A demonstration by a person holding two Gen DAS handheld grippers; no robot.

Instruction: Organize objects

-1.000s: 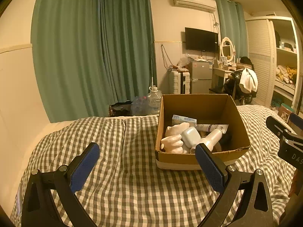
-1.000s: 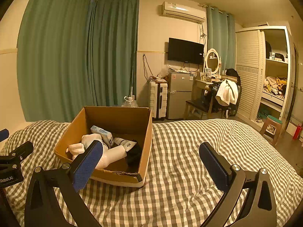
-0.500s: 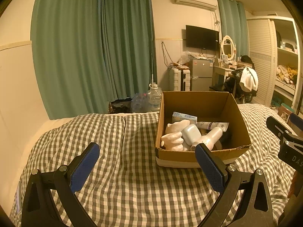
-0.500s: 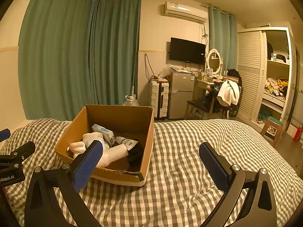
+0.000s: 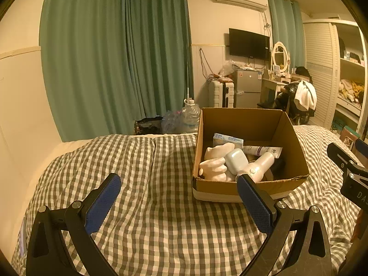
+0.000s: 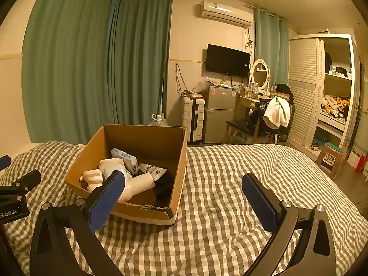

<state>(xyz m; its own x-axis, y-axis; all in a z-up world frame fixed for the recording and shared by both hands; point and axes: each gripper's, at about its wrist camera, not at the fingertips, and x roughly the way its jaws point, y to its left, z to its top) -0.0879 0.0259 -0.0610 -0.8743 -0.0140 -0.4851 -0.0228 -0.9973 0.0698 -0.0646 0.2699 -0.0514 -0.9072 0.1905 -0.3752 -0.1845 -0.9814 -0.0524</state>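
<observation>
An open cardboard box (image 5: 289, 135) stands on the checked bed cover; it also shows in the right wrist view (image 6: 147, 138). Inside lie white hand-shaped figures (image 5: 212, 168), a pale blue case (image 5: 235, 161), a white bottle (image 5: 262, 164), a tube (image 5: 262, 150), a small blue-white carton (image 5: 227, 139) and something black (image 6: 164, 182). My left gripper (image 5: 178, 201) is open and empty, above the bed, near the box's front left. My right gripper (image 6: 184, 196) is open and empty, near the box's front right corner.
The checked bed (image 6: 241, 184) stretches left and right of the box. Beyond its far edge stand green curtains (image 5: 115, 57), water bottles (image 5: 189, 113), a suitcase (image 6: 193, 117), a small fridge (image 6: 219, 112), a chair with clothes (image 6: 271, 117) and a stool (image 6: 331, 156).
Both grippers have risen and tilted down slightly, so the box sits a little lower and nearer in each view. Both stay open; nothing in the box has moved.
</observation>
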